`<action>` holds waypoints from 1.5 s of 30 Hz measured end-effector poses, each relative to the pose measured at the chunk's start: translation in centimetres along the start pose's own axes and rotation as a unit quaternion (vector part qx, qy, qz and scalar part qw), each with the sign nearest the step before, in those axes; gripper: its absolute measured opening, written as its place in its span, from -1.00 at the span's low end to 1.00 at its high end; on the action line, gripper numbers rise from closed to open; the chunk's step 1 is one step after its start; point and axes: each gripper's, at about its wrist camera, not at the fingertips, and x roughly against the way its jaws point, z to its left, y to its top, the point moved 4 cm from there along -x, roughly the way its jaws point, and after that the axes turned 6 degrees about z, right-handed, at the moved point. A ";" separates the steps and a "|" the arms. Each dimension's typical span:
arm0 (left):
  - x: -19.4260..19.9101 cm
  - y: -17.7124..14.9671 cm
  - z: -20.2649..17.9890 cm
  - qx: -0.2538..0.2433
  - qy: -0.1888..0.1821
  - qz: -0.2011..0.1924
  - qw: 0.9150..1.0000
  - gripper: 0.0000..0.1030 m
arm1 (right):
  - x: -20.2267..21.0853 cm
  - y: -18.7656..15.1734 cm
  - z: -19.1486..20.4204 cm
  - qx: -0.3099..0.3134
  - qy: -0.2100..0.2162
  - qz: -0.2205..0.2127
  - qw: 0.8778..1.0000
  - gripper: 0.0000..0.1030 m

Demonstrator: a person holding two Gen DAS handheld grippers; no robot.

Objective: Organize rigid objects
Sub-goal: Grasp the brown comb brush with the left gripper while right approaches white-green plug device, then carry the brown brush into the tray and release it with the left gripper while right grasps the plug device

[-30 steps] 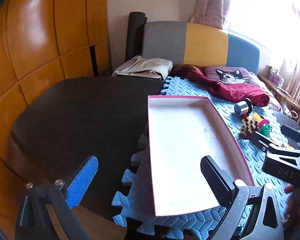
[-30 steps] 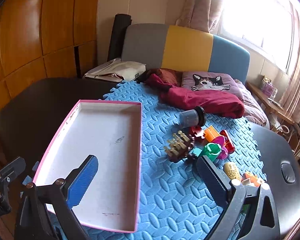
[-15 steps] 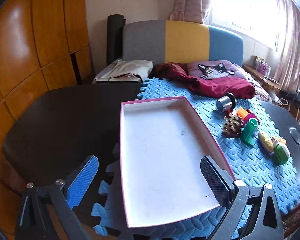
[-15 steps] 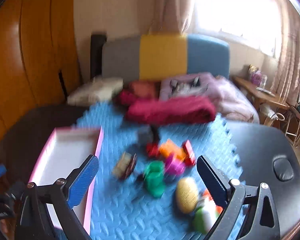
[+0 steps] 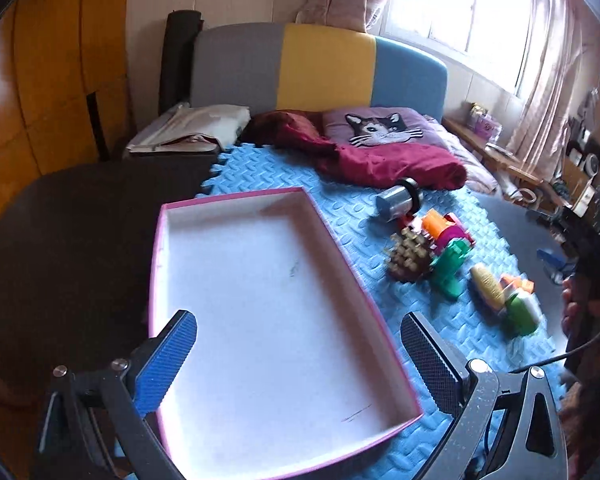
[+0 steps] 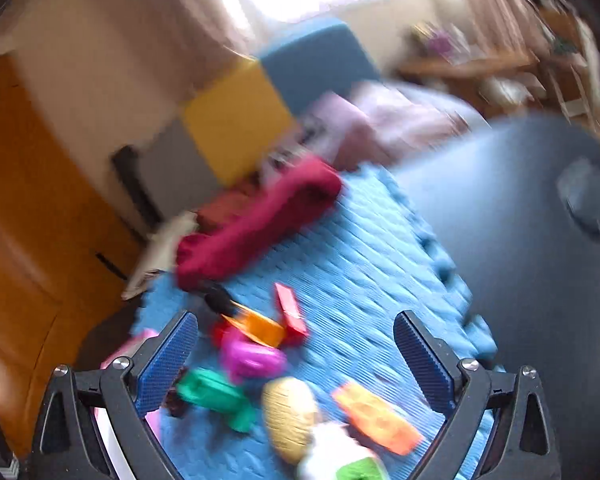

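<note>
A pink-rimmed white tray [image 5: 162, 240] lies on the blue foam mat [image 5: 260, 172], holding nothing. My left gripper [image 5: 300, 356] hangs open over the tray's near end. Right of the tray lie toys: a metal cylinder [image 5: 396, 202], a brown spiky piece [image 5: 406, 256], a green toy [image 5: 450, 266], a yellow oval [image 5: 486, 282] and an orange piece [image 5: 438, 222]. The right wrist view is blurred and tilted. There my right gripper [image 6: 296, 360] is open just above the toys, with the yellow oval [image 6: 288, 416], a green toy [image 6: 216, 394], a pink toy [image 6: 252, 356] and an orange block [image 6: 376, 418] between its fingers.
A dark red cloth [image 5: 384, 160] and a cat cushion [image 5: 376, 130] lie at the mat's far end, papers [image 5: 192, 128] at the far left. Dark tabletop [image 5: 68, 220] surrounds the mat. A person's hand [image 5: 576, 304] holds the other gripper at the right edge.
My right gripper has swung right and down toward the toys, tilting as it goes, and its view is now blurred. My left gripper has shifted so the tray sits more centred.
</note>
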 end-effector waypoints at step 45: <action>-9.2 3.3 -9.9 -0.108 -0.066 0.046 0.991 -0.19 | -0.9 -0.9 0.0 0.024 -0.027 0.063 0.997 0.42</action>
